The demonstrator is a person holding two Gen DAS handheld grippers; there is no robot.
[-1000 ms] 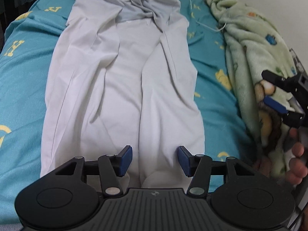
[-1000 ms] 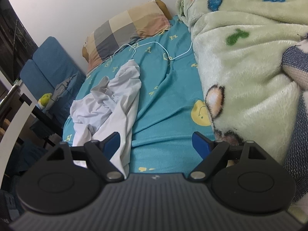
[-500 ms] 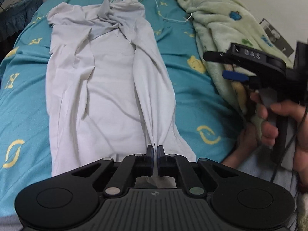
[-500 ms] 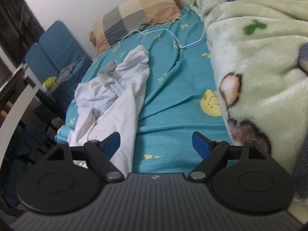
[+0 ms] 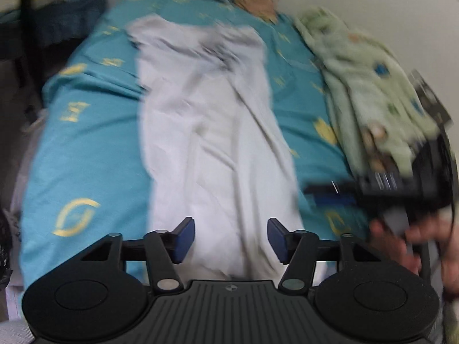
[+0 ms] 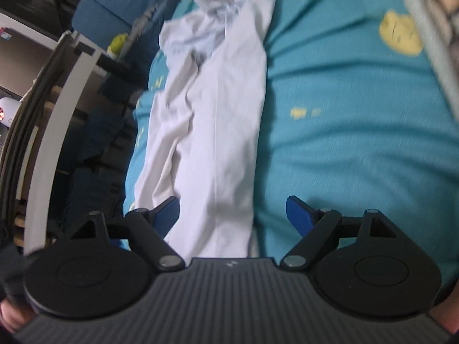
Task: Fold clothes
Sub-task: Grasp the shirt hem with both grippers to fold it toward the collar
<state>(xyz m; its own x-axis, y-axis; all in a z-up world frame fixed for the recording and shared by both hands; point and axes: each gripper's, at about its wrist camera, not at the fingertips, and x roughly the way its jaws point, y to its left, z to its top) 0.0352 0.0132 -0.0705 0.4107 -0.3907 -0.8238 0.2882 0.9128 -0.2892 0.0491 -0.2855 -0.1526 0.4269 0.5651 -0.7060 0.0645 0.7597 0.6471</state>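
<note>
The white garment point(image 5: 218, 132) lies stretched along the bed point(image 5: 86, 154), long axis running straight away from both tools. The left hand-held gripper point(image 5: 231, 239) hangs over its near hem, jaws opening, pads clear of the cloth. The right hand-held gripper point(image 6: 233, 215) stands wide and empty over the garment's right edge, equally near.

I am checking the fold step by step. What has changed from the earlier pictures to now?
The left gripper pinched the near edge of the white garment, then let go; its fingers are opening. The right gripper tipped down toward the garment's near end, open. The garment and green blanket stayed put.
</note>
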